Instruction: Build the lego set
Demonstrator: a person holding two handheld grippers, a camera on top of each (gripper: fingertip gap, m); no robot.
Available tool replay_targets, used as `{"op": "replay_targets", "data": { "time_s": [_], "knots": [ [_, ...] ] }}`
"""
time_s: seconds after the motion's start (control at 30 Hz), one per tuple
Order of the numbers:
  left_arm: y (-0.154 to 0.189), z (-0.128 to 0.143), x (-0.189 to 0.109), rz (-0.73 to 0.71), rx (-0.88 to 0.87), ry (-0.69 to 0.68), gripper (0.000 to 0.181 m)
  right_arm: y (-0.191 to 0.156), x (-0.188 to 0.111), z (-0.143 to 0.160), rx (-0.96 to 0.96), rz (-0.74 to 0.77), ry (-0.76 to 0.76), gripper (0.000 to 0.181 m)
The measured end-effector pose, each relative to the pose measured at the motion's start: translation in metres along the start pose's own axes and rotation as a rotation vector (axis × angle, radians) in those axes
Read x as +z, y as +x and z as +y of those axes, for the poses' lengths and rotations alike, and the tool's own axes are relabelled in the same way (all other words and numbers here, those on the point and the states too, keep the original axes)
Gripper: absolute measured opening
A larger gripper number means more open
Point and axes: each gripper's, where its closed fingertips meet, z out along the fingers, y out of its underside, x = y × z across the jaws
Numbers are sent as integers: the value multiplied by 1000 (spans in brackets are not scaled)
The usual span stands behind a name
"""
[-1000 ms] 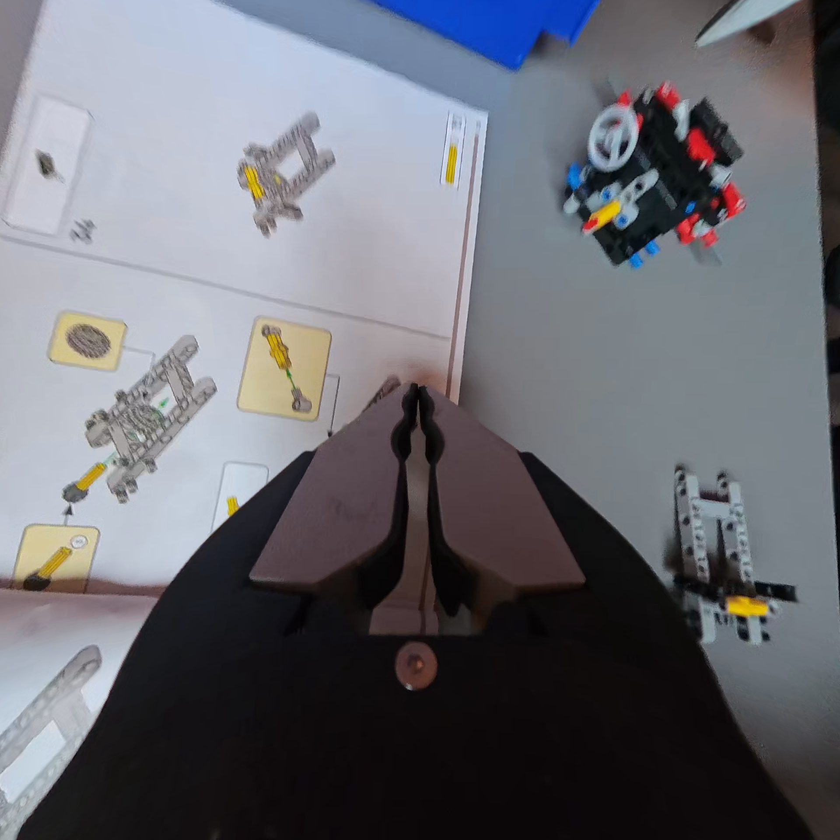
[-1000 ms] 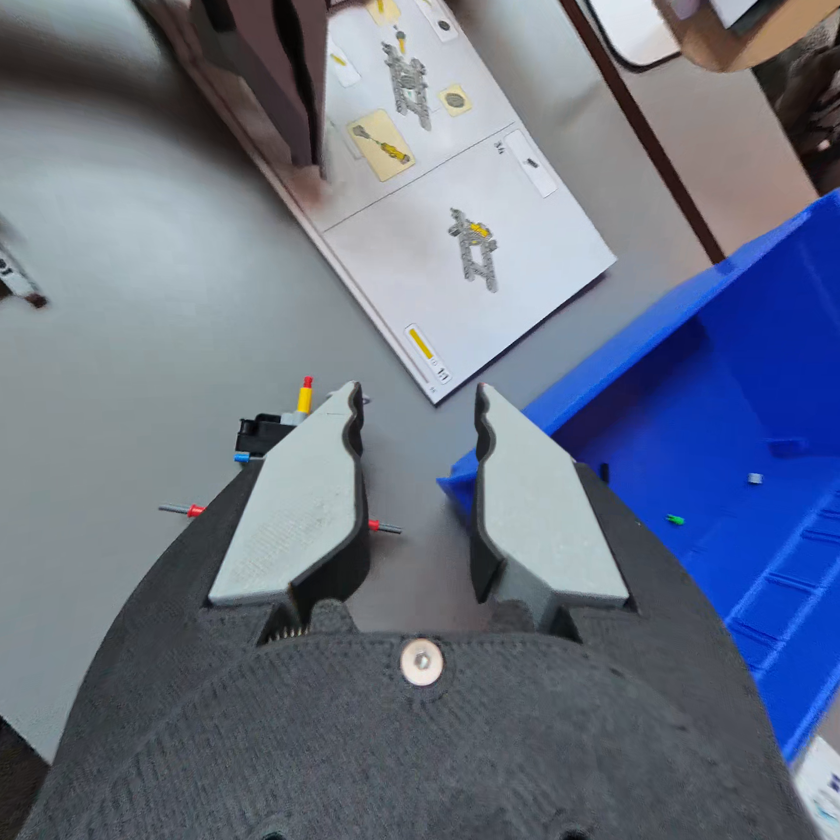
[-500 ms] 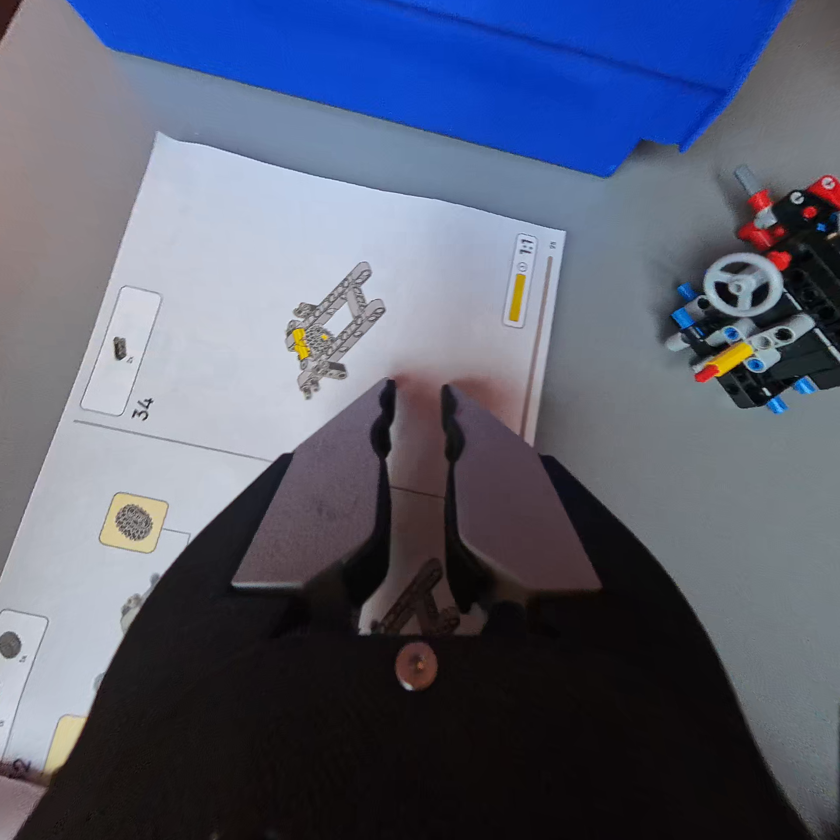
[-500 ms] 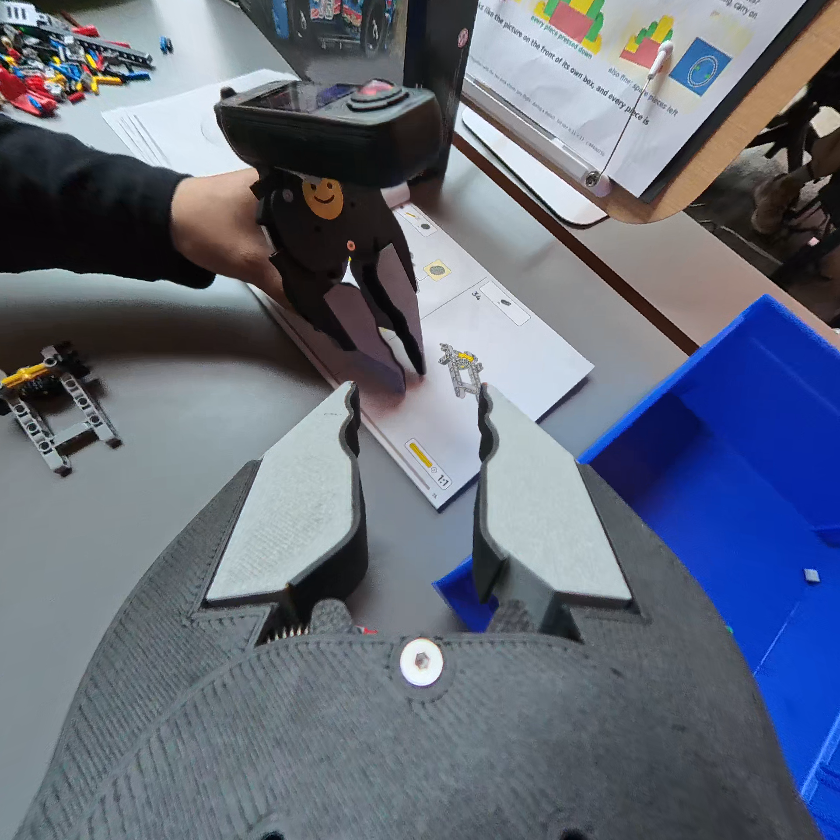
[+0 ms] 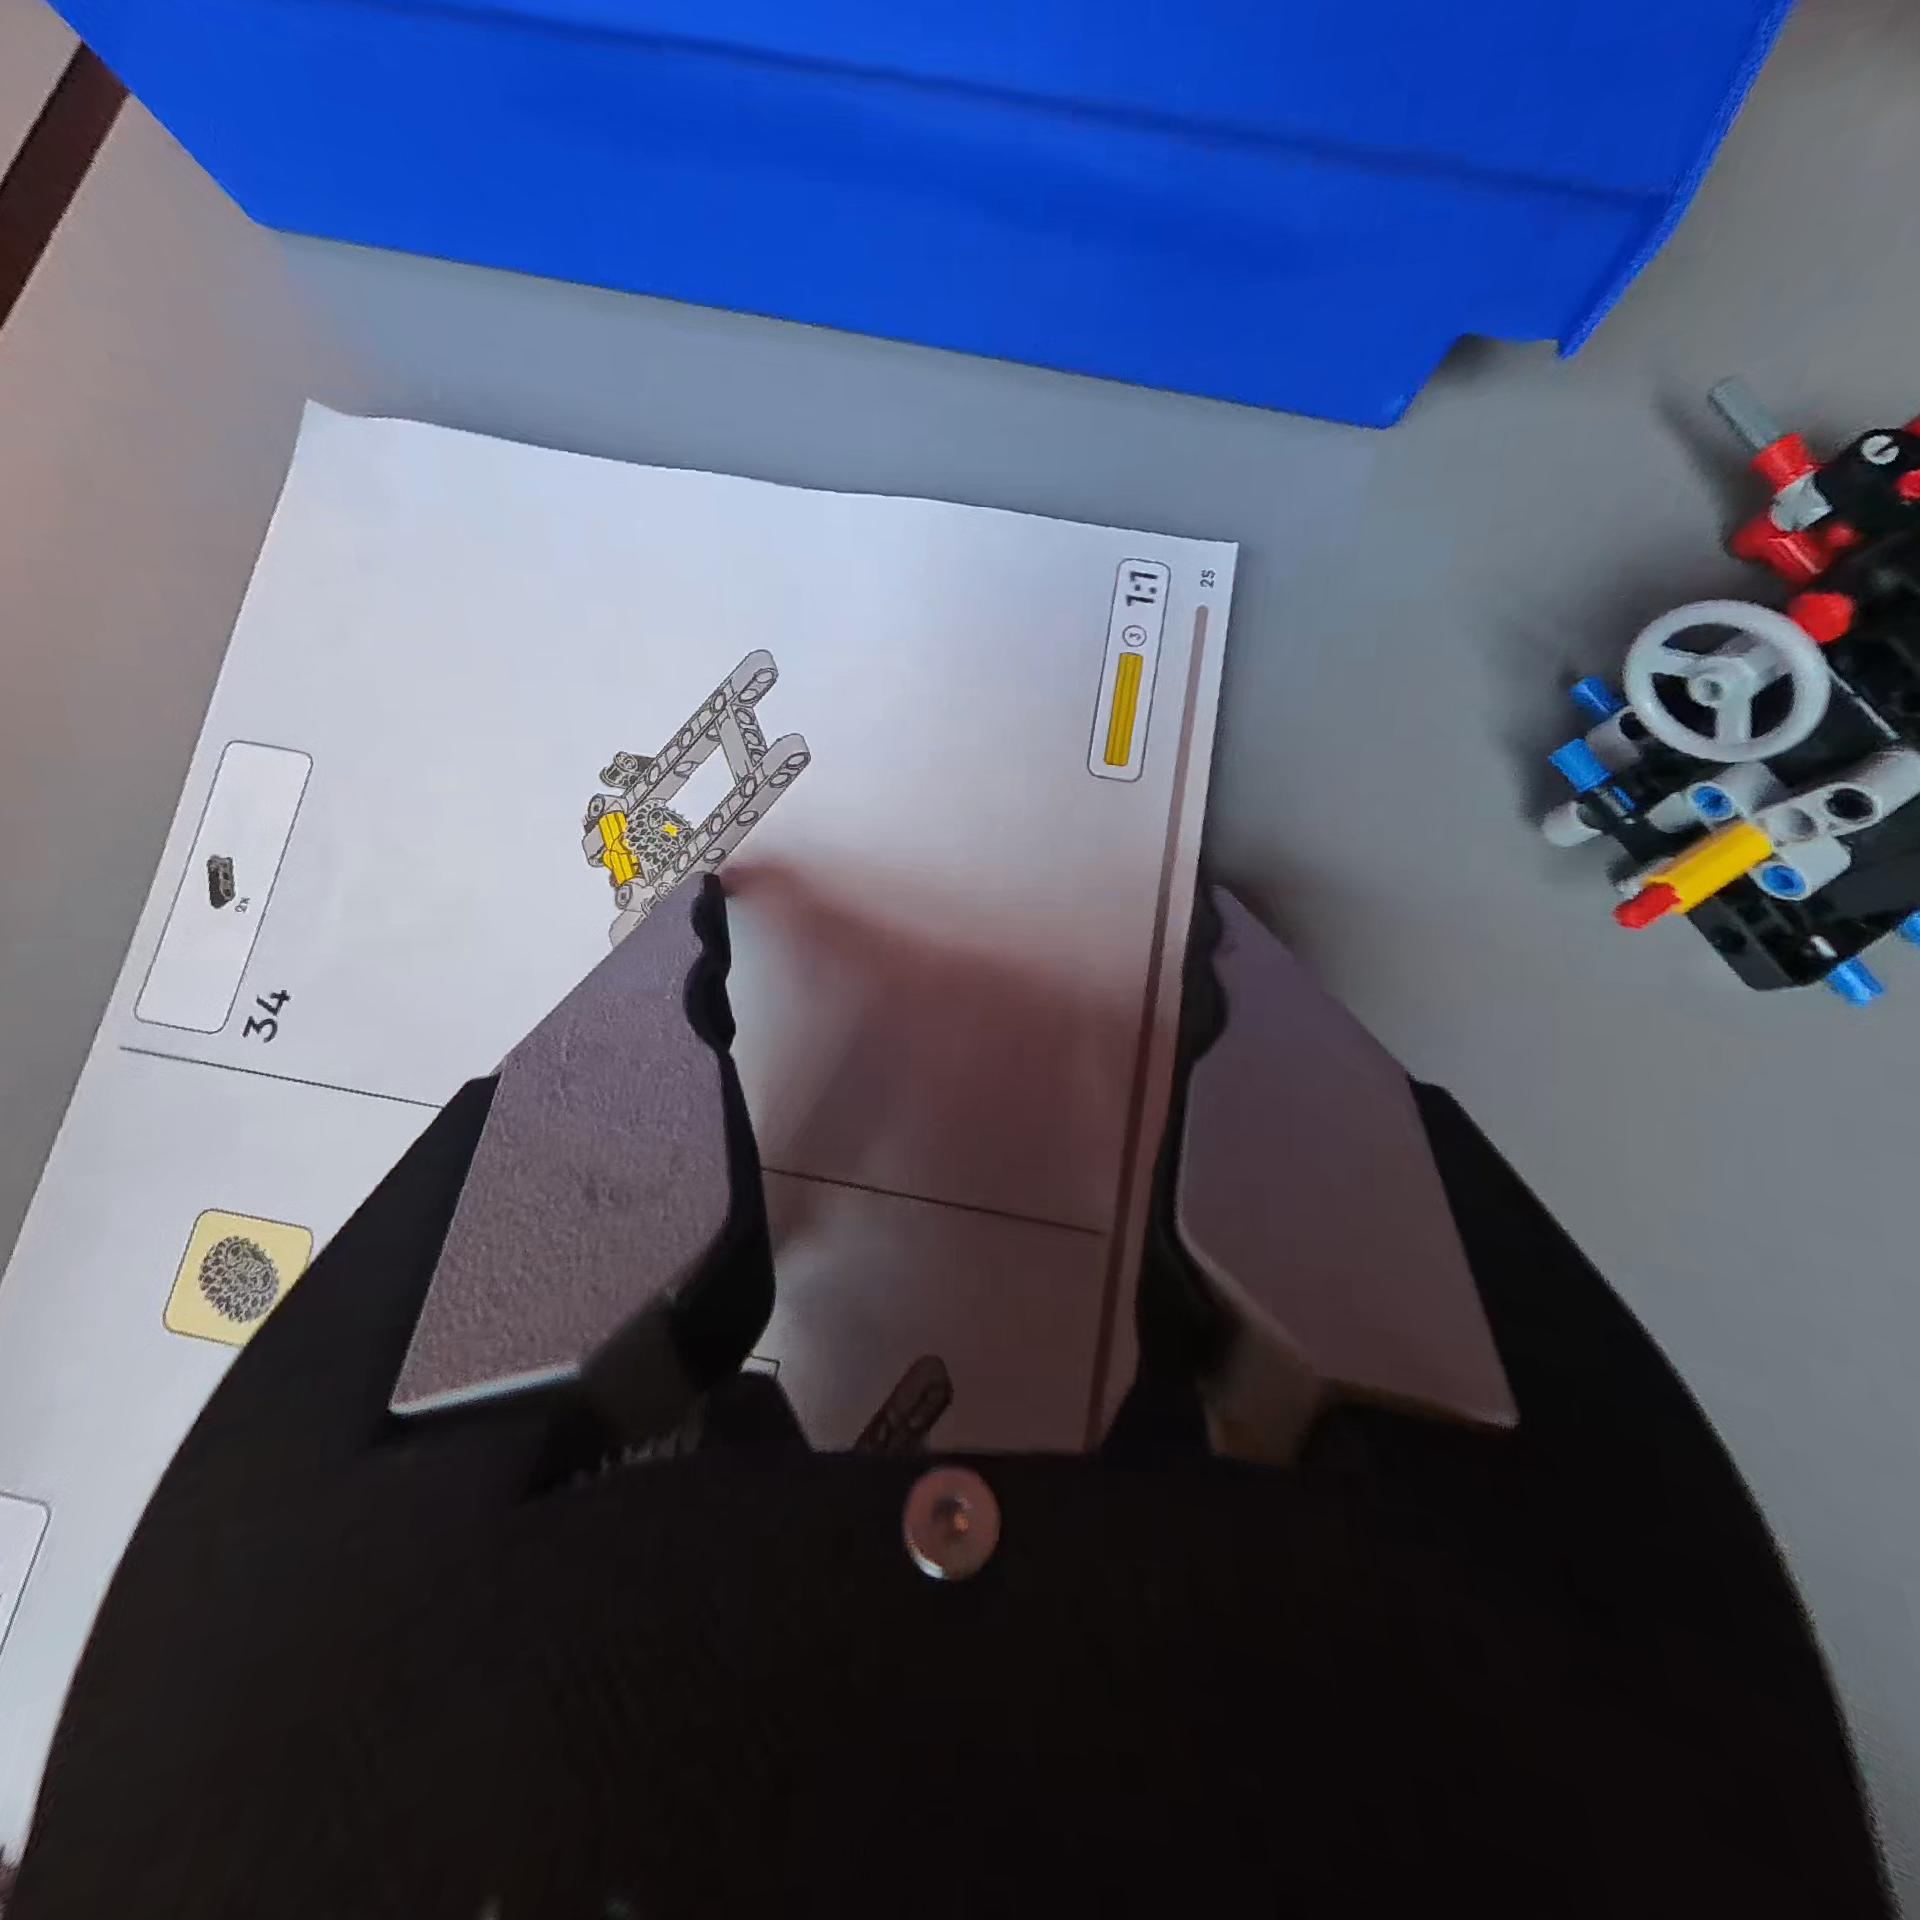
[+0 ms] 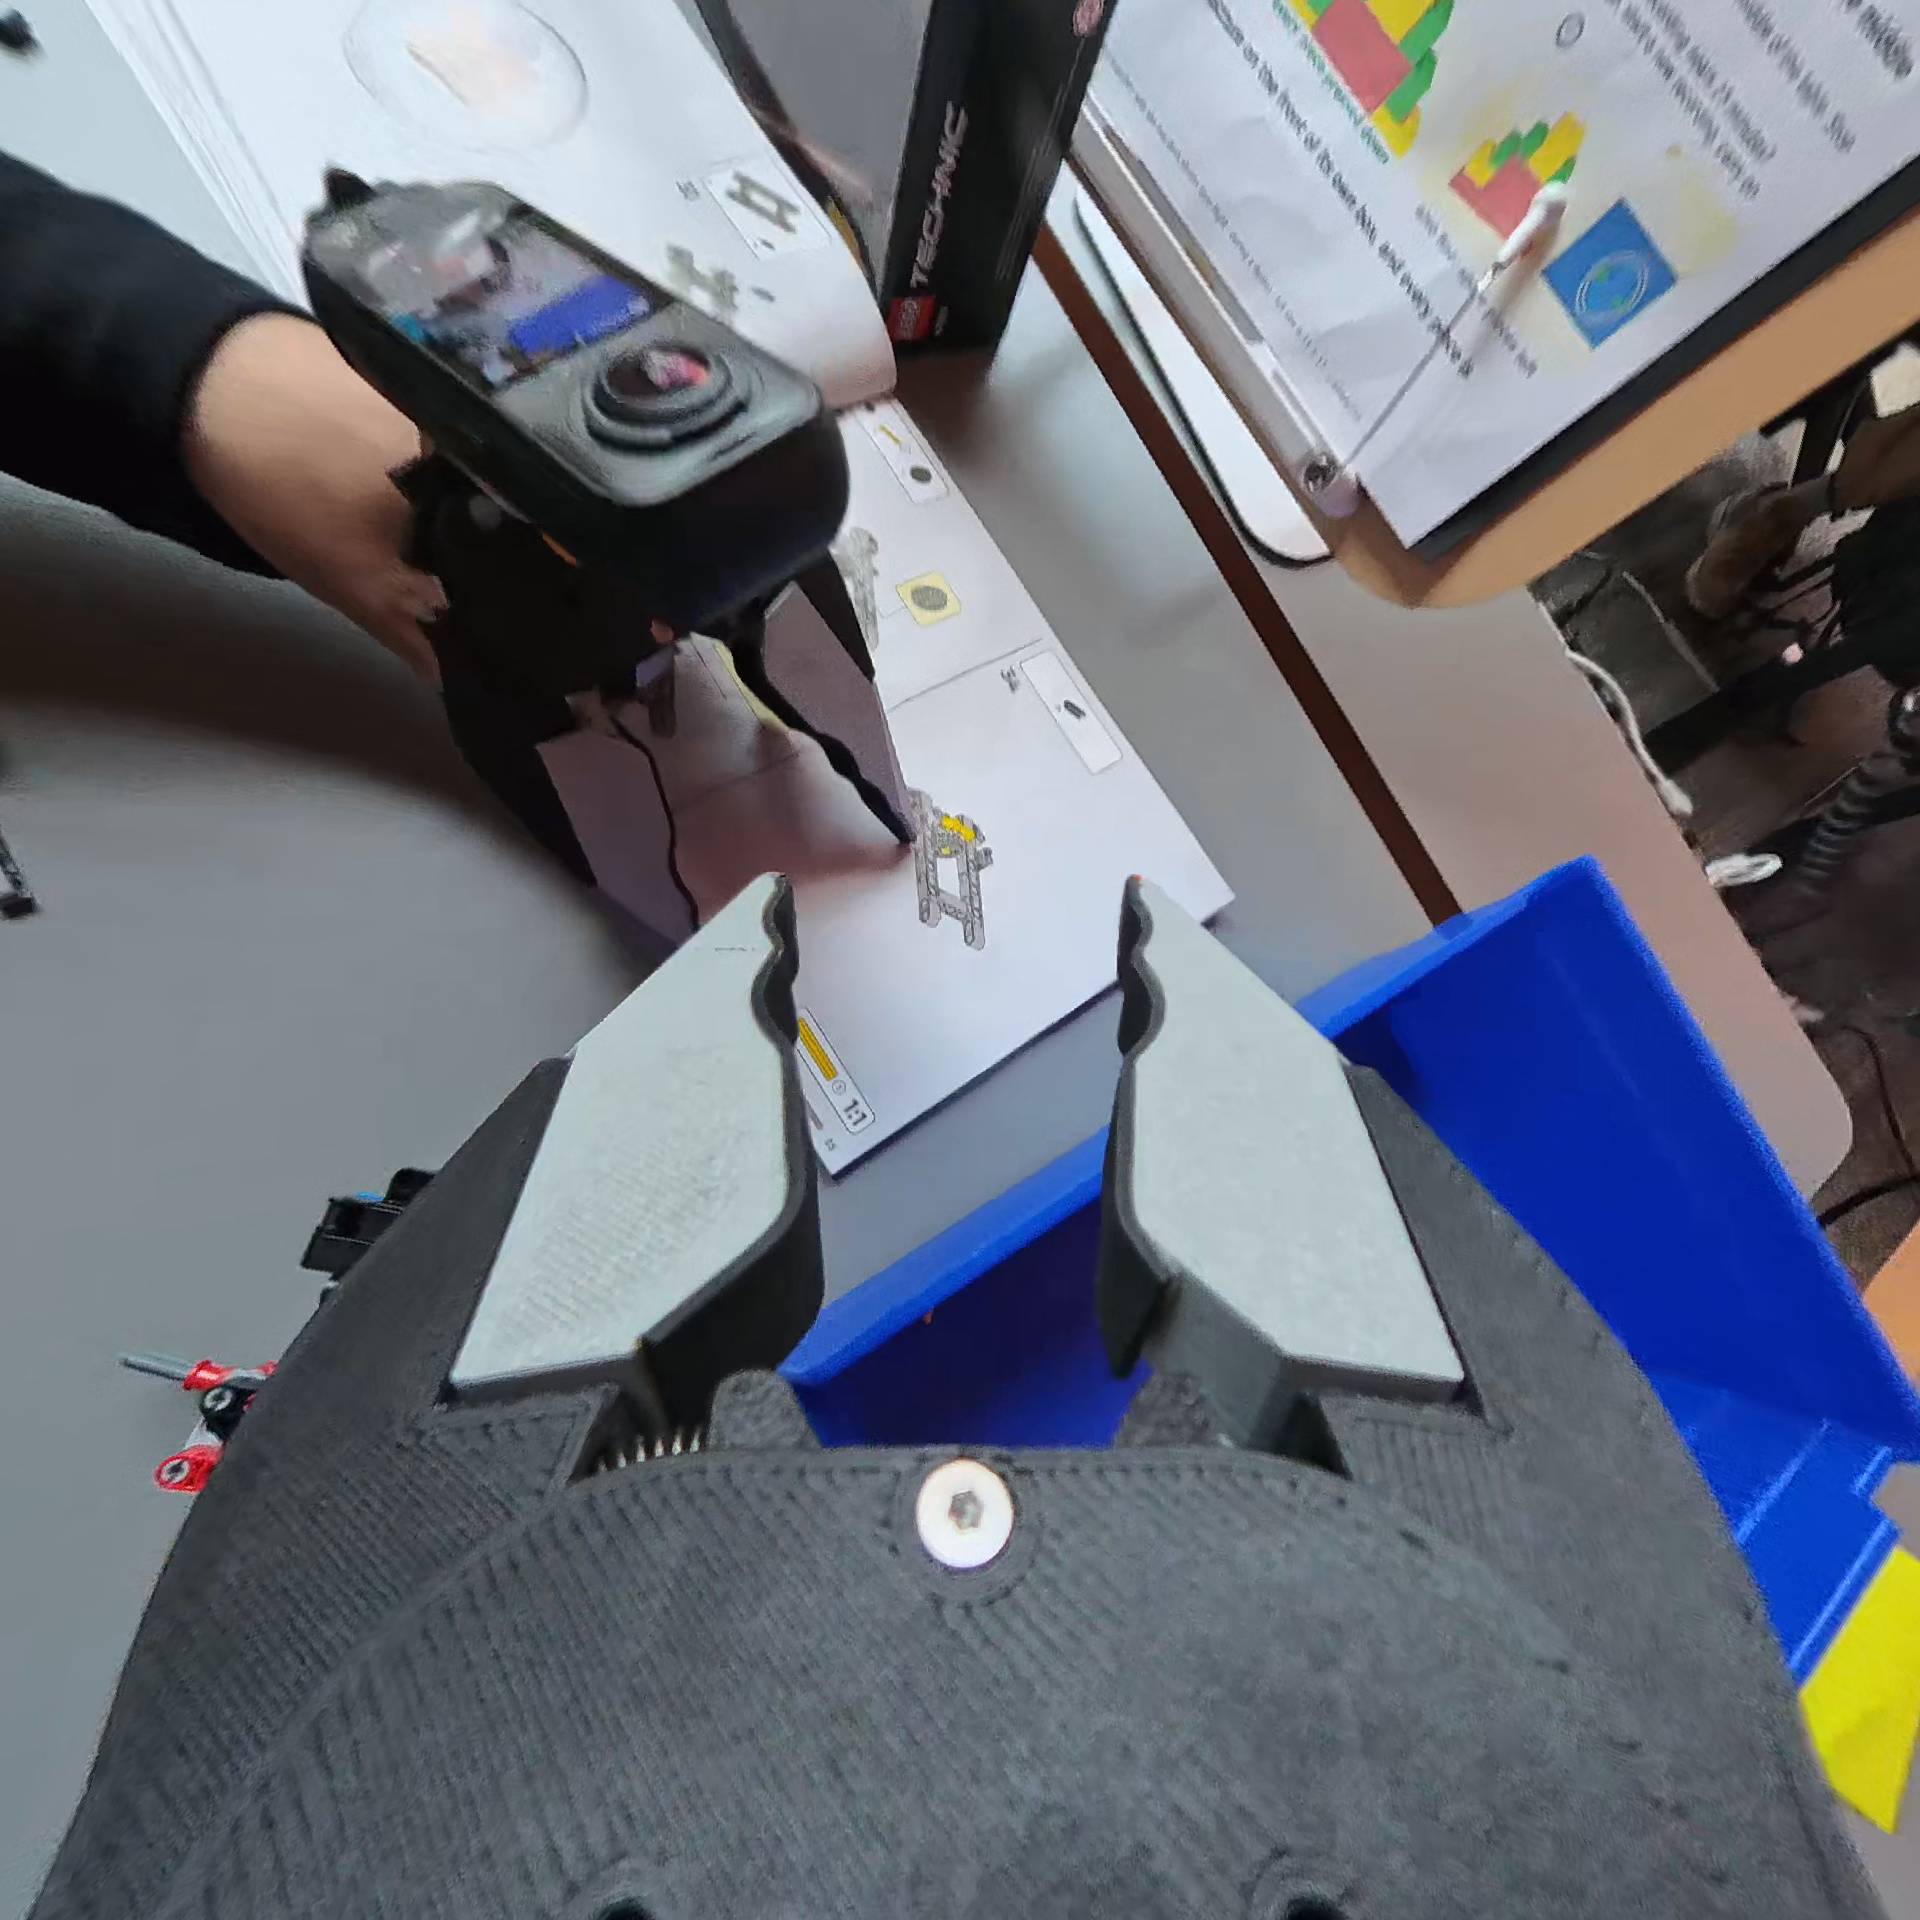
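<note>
Now that our left gripper has spread wide over the manual at mid-frame, and our right gripper stays spread and empty, we judge nothing is picked yet.

Left gripper jaws spread wide, nothing between, tilted down; a hand in a black sleeve grips it from behind. Right gripper also agape, empty

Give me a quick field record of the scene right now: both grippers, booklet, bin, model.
left gripper: open, empty, over the instruction booklet
right gripper: open, empty, above the bin's near corner
blue bin: just beyond the booklet's far edge
partly built model: on the table, right of the booklet
table: grey
</note>
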Motion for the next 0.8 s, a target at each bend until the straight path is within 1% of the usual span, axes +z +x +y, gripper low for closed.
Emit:
{"op": "replay_targets", "data": {
  "time_s": [0.1, 0.17, 0.2, 0.27, 0.3, 0.33, 0.4, 0.47, 0.57, 0.6, 0.67, 0.7, 0.73, 0.77, 0.8],
  "knots": [
    [0, 0, -1, 19, -11, 5, 86, -10, -1, -11, -22, -59, 18, 59],
    [0, -2, -4, 67, -62, 28, 82, -18, 0, -10, -28, -103, 16, 59],
    [0, -3, -7, 104, -99, 47, 75, -22, 2, -7, -29, -121, 4, 58],
    [2, -4, -14, 207, -196, 76, 50, -27, 8, 3, -40, -152, -32, 59],
    [1, -3, -17, 246, -240, 82, 43, -30, 10, 7, -49, -173, -52, 59],
    [2, -2, -19, 272, -258, 84, 35, -35, 14, 12, -62, -199, -76, 58],
    [8, 2, -24, 314, -251, 81, 7, -39, 23, 26, -111, -214, -156, 56],
    [5, 4, -27, 277, -249, 86, 0, -33, 33, 47, -174, -164, -290, 55],
    [5, -2, -36, 262, -249, 136, 0, -26, 39, 66, -219, -78, -422, 49],
    [5, -4, -42, 250, -243, 155, 0, -28, 38, 67, -188, -53, -431, 44],
    [3, -7, -53, 222, -231, 191, 0, -33, 40, 62, -64, -12, -405, 31],
    [2, -7, -58, 213, -226, 204, 0, -41, 43, 60, 19, -30, -390, 25],
    [1, -8, -63, 206, -225, 223, 0, -48, 48, 58, 104, -55, -392, 24],
    [1, -9, -67, 204, -230, 240, 0, -50, 54, 58, 197, -53, -400, 15],
    [2, -11, -71, 209, -237, 260, 0, -49, 60, 60, 307, -36, -411, 3]
  ]
}}
